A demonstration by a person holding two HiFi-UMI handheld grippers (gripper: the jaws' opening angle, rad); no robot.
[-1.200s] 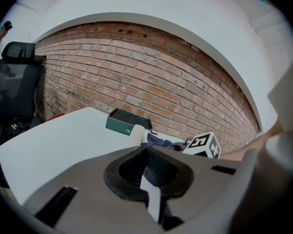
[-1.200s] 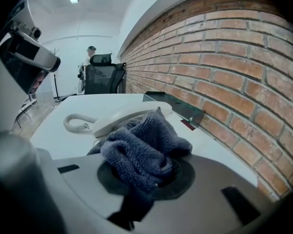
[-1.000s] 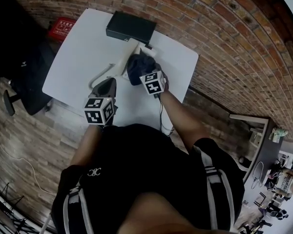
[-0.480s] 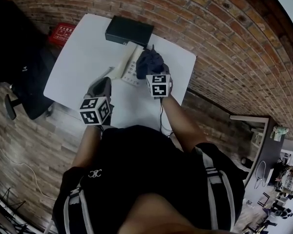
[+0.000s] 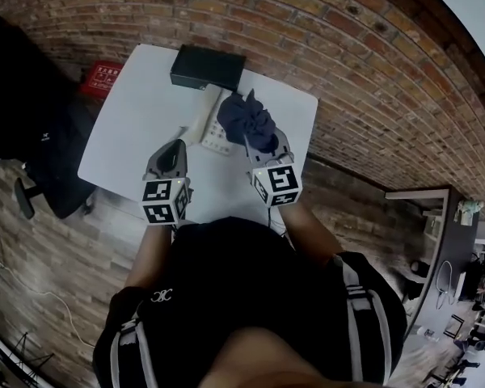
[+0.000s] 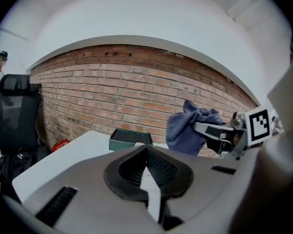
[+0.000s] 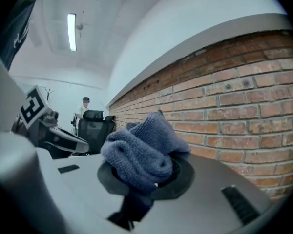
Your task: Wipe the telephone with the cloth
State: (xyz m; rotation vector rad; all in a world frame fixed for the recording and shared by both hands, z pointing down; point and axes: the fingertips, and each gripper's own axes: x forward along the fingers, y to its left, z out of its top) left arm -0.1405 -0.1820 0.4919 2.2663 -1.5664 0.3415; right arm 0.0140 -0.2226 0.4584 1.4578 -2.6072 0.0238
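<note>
L gripper [image 5: 175, 147] jaws nearly together, nothing in them, over table [image 5: 125, 107]. Phone [image 5: 215, 138] sits btwn grippers. Cloth [image 5: 244, 116] clamped in R gripper [image 5: 263, 141], above phone's right side. Cloth looks soft, light & floppy, best gripped mid-wad; phone prob light plastic, may slide

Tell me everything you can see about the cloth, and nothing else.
The cloth is dark blue and soft, with a looped, towel-like weave, bunched into rounded folds. The right gripper is shut on it, and the bunch bulges out past the jaws. It is over the white telephone; whether they touch cannot be told.
</note>
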